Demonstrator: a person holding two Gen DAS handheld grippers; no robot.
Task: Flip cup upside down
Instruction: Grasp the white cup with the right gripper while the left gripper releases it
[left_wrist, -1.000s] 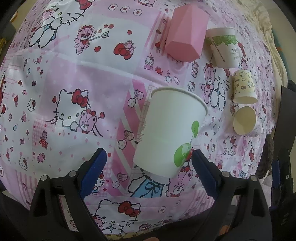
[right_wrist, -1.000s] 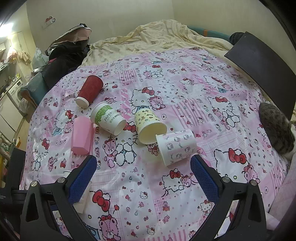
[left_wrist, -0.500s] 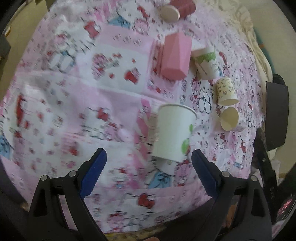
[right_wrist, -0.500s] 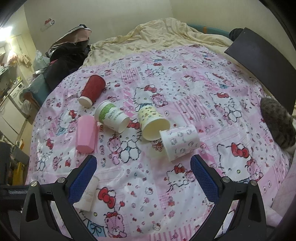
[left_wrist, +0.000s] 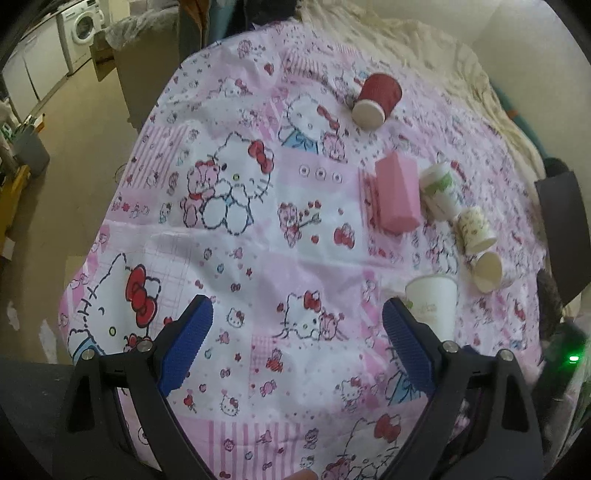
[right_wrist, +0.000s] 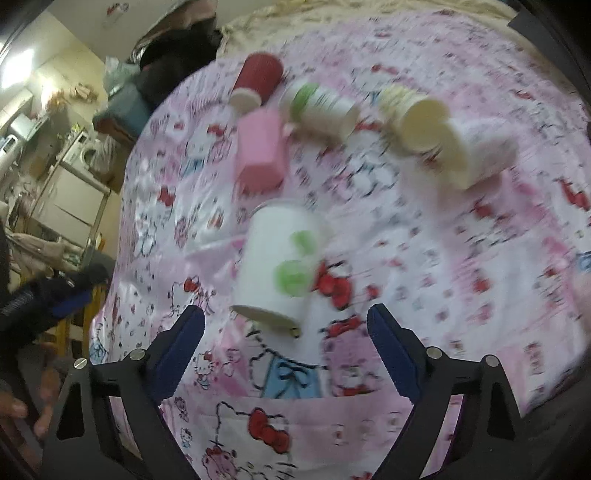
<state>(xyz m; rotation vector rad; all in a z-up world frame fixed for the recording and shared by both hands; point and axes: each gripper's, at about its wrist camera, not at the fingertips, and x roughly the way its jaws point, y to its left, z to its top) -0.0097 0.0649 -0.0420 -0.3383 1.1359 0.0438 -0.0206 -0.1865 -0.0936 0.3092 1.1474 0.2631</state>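
A white paper cup with green dots (right_wrist: 279, 258) stands on the pink Hello Kitty cloth (right_wrist: 443, 295), just beyond my right gripper (right_wrist: 286, 334), which is open and empty; this view is blurred. The same cup shows in the left wrist view (left_wrist: 434, 304), beside the right fingertip (left_wrist: 400, 325) of my left gripper (left_wrist: 297, 317). The left gripper is open and empty, pulled back from the cup, over bare cloth. The cup's wide end looks lowest in the right wrist view.
Several other cups lie on their sides farther back: a red one (left_wrist: 376, 99), a pink faceted one (left_wrist: 397, 192), a white-and-green one (left_wrist: 439, 190), a yellow patterned one (left_wrist: 474, 229) and a cream one (left_wrist: 489, 271). The table edge and floor (left_wrist: 74, 129) are at left.
My left gripper has backed away and swung left, so the cup is now off to its right. My right gripper has moved toward the white cup, which now stands between its fingers' line.
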